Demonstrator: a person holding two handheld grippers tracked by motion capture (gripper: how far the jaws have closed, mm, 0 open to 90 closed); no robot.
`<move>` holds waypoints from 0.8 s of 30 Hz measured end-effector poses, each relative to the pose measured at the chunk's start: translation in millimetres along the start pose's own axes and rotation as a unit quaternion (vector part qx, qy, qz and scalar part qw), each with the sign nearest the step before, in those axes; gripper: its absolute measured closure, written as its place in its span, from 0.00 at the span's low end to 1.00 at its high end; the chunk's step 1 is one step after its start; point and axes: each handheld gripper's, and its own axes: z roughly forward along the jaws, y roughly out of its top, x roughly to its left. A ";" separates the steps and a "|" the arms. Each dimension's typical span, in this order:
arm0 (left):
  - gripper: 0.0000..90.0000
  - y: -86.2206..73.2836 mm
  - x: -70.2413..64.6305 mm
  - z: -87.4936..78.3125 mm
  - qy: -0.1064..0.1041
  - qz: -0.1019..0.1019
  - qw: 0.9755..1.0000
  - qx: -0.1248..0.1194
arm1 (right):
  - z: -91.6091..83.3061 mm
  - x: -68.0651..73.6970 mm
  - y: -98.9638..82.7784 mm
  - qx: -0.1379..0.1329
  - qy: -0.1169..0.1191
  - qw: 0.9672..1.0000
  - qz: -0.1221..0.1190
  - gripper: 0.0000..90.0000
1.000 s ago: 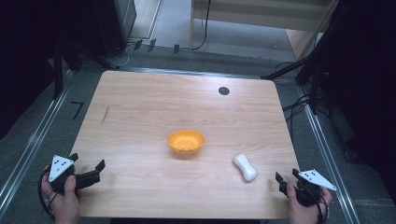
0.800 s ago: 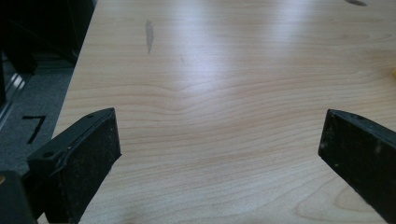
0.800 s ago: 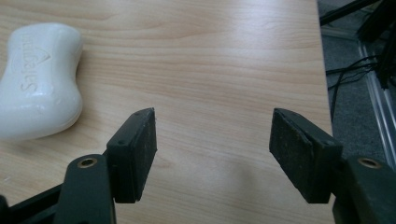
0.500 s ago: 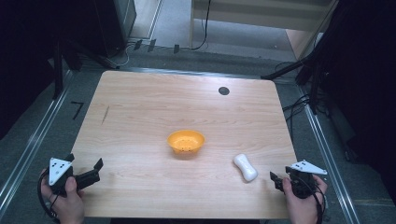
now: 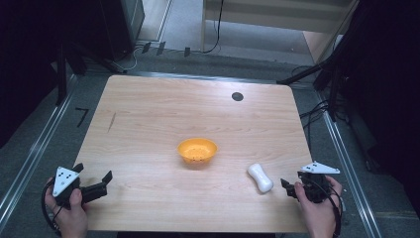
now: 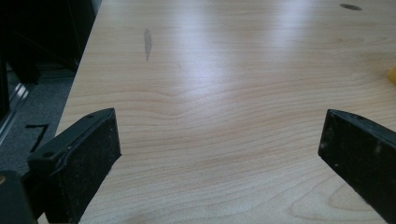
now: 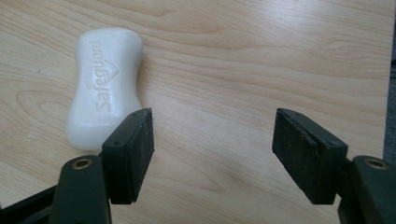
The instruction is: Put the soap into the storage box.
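Note:
A white bar of soap (image 5: 260, 177) lies on the wooden table (image 5: 148, 114), right of an orange bowl (image 5: 197, 150) near the middle. My right gripper (image 5: 287, 188) is held just right of the soap, near the front edge. In the right gripper view the soap (image 7: 105, 84) lies beyond and left of the left jaw, and the right gripper (image 7: 212, 126) is open over bare wood; its jaws have just opened a little with nothing between them. My left gripper (image 5: 94, 172) rests at the front left corner, open wide (image 6: 219, 126) over bare wood.
A small black round spot (image 5: 237, 96) sits at the far right of the table and a dark streak (image 5: 112, 121) at its left. A sliver of the bowl (image 6: 392, 74) shows at the right edge of the left gripper view. Metal rails and dark stands flank the table.
The right hand has shifted a little left, toward the soap, and risen slightly. The left hand, the soap and the bowl have not moved.

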 end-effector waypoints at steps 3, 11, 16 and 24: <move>0.00 0.2 0.4 0.3 0.000 -0.002 1.000 0.002 | 0.4 2.7 5.6 0.000 0.003 1.000 -0.006 0.34; 0.00 0.5 0.7 0.6 0.000 -0.005 1.000 0.005 | 2.6 9.3 18.1 0.001 0.016 1.000 -0.017 0.37; 0.00 0.5 1.0 0.5 0.000 -0.007 1.000 0.004 | 6.0 12.4 22.1 0.018 0.023 0.999 -0.018 0.36; 0.00 0.2 1.7 0.6 0.000 -0.010 1.000 0.002 | 7.2 17.1 30.8 0.031 0.029 0.999 -0.011 0.37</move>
